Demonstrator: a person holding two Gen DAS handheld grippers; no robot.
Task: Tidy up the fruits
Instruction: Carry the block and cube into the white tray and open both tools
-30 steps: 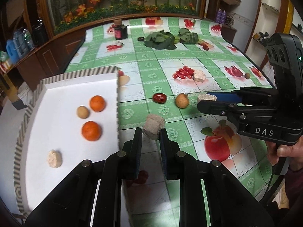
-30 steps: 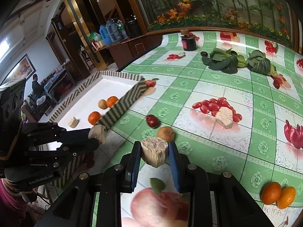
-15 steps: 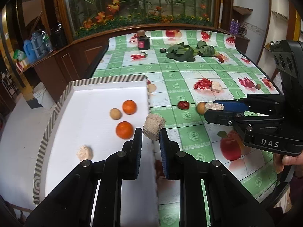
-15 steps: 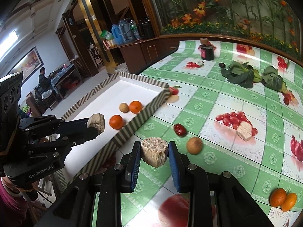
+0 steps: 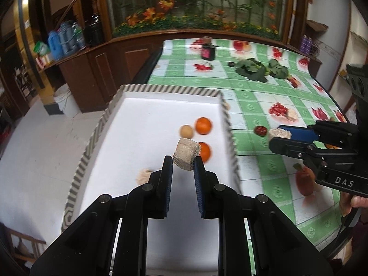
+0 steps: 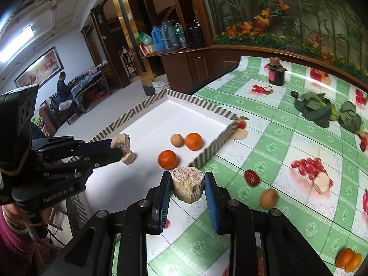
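Note:
My left gripper (image 5: 183, 162) is shut on a tan sugarcane chunk (image 5: 185, 154) and holds it above the white tray with a striped rim (image 5: 170, 90), over its floor near two oranges (image 5: 203, 125) and a small brown fruit (image 5: 186, 131). Another tan chunk (image 5: 143, 176) lies in the tray. My right gripper (image 6: 188, 179) is shut on a second sugarcane chunk (image 6: 188, 184), above the tablecloth just outside the tray's near corner (image 6: 207, 155). The left gripper also shows in the right wrist view (image 6: 120, 146).
On the green checked tablecloth (image 6: 287, 138) lie a red date (image 6: 251, 177), a brown round fruit (image 6: 268, 198), another cane chunk (image 6: 322, 183), two oranges (image 6: 347, 256), leafy greens (image 6: 317, 109) and a dark jar (image 6: 277, 74). The tray overhangs the table's left edge.
Both grippers have moved left with their chunks. The left chunk has crossed from the table over the tray rim to above the tray floor; the right chunk has come up to the tray's corner.

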